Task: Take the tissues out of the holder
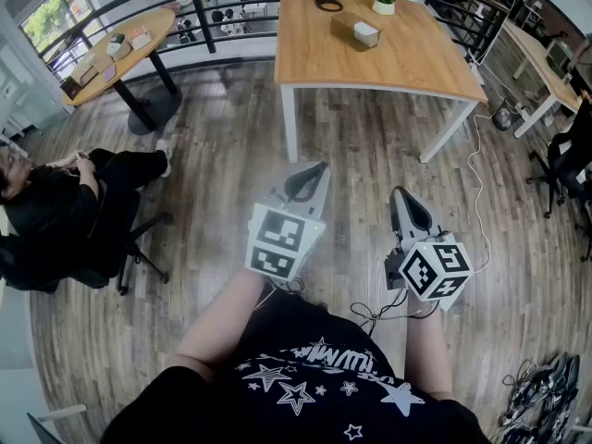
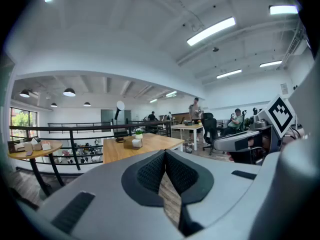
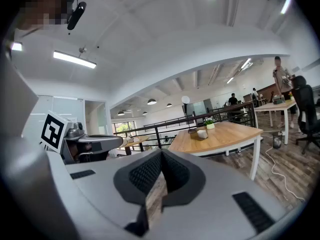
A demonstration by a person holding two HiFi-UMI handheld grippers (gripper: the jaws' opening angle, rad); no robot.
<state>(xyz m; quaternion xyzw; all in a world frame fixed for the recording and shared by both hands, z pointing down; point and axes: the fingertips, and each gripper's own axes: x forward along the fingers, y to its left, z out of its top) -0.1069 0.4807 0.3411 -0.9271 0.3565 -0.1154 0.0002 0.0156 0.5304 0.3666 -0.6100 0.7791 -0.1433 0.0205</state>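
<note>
On far table (image 1: 407,58): tissue holder (image 1: 366,33), beyond left tongs (image 1: 320,167), right tongs (image 1: 400,192).

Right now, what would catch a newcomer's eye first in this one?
The left gripper and right gripper, both shut and empty, hang in the foreground. Beyond them stands a wooden table with the tissue holder near its far end. A seated person is at the left edge.

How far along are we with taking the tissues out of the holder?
Done: nothing yet. The holder with its white tissues sits untouched on the wooden table, far ahead. In hand: nothing; the left gripper and right gripper have their jaws shut, empty, over the floor. Left: approach, grip the tissues, pull them out.
</note>
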